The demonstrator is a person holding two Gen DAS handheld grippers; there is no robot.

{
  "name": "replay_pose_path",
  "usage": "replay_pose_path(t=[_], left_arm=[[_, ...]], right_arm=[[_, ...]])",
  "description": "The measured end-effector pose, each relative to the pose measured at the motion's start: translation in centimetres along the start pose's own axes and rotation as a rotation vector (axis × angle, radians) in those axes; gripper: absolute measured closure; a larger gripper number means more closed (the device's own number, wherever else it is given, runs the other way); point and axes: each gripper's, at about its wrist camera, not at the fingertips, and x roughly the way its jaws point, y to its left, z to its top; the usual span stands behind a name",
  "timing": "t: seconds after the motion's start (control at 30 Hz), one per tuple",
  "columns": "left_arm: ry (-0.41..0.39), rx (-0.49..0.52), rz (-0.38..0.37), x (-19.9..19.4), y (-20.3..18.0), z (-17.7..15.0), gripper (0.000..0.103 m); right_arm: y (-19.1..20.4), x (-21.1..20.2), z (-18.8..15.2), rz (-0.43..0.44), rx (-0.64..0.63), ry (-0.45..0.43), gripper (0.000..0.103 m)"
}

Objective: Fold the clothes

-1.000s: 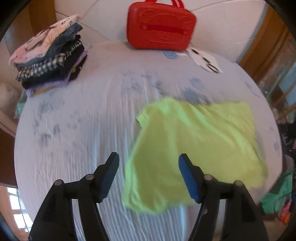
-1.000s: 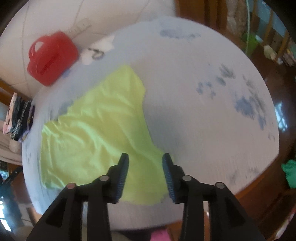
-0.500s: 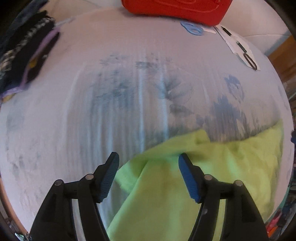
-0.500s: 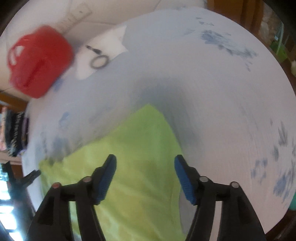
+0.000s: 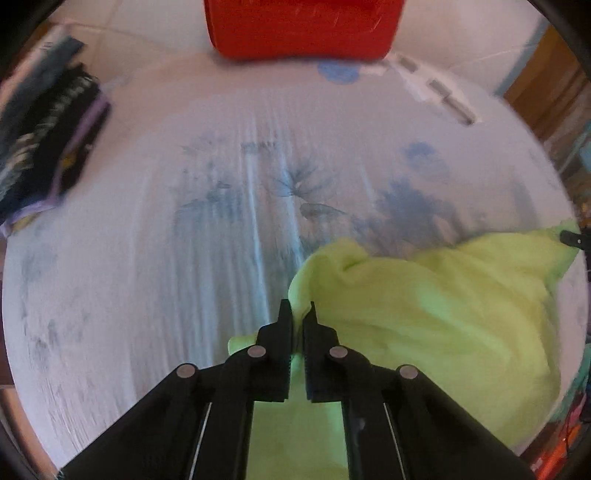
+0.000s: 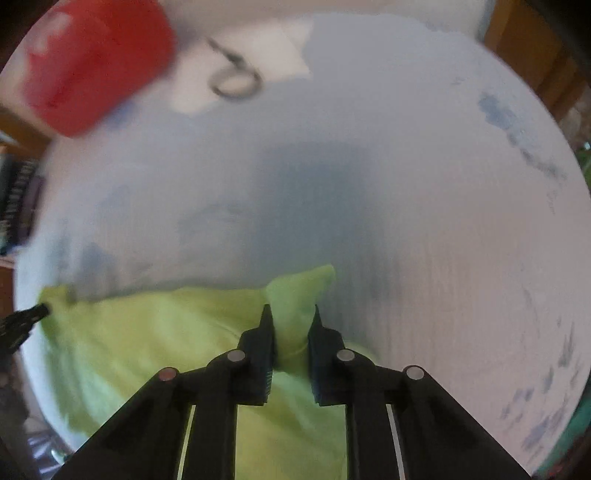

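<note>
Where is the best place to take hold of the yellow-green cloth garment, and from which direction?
Probably the two far corners of the yellow-green cloth garment, from above. It lies flat on the pale blue-flowered sheet, so only its edges give fabric to pinch. The left gripper is shut on one corner; the right gripper is closing on the other.

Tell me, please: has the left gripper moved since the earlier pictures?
Yes. The left gripper went forward toward the red case and down onto the green shirt, where it is now shut.
</note>
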Motion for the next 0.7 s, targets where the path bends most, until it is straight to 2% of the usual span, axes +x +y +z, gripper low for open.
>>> replay_pose_path(t=[0.07, 0.13, 0.17, 0.27, 0.33, 0.37, 0.43, 0.47, 0.5, 0.57, 0.7], left_arm=[[-0.01, 0.014, -0.018, -1.6, 0.2, -2.8, 0.098], [0.008, 0.033, -0.021, -2.6, 0.4, -5.8, 0.098], [0.018, 0.043, -0.022, -3.1, 0.5, -7.3, 0.098], [0.123, 0.054, -0.054, -1.8, 1.2, -11.1, 0.098], [0.176, 0.055, -0.048, -1.2, 1.6, -13.1, 0.09], [0.164, 0.053, -0.031, -1.7, 1.6, -13.4, 0.086], [0.116, 0.039, -0.02, -3.4, 1.7, -13.3, 0.06], [0.079, 0.027, -0.027, -4.6, 1.8, -13.1, 0.052], [0.047, 0.018, -0.032, -5.5, 1.9, -12.6, 0.039], [-0.016, 0.002, -0.04, -7.2, 1.9, -11.5, 0.036], [-0.063, 0.028, -0.046, -7.0, 0.5, -9.4, 0.036]], right_arm=[[-0.4, -3.9, -3.3, 0.077, 0.01, -0.069, 0.088], [-0.7, -6.0, -7.4, 0.098, 0.029, -0.062, 0.087], [-1.0, -6.2, -9.2, 0.086, 0.037, -0.033, 0.087], [-2.3, -5.4, -14.4, 0.051, 0.08, 0.075, 0.085], [-3.9, -4.0, -16.9, 0.029, 0.134, 0.132, 0.069], [-4.5, -3.7, -17.7, 0.01, 0.16, 0.144, 0.067], [-5.1, -4.5, -18.1, 0.009, 0.187, 0.113, 0.063], [-5.4, -4.9, -18.2, 0.01, 0.2, 0.096, 0.062], [-5.7, -5.3, -18.4, 0.01, 0.213, 0.079, 0.06], [-6.3, -6.1, -18.7, 0.012, 0.238, 0.044, 0.06], [-5.5, -7.3, -18.6, 0.034, 0.233, -0.022, 0.051]])
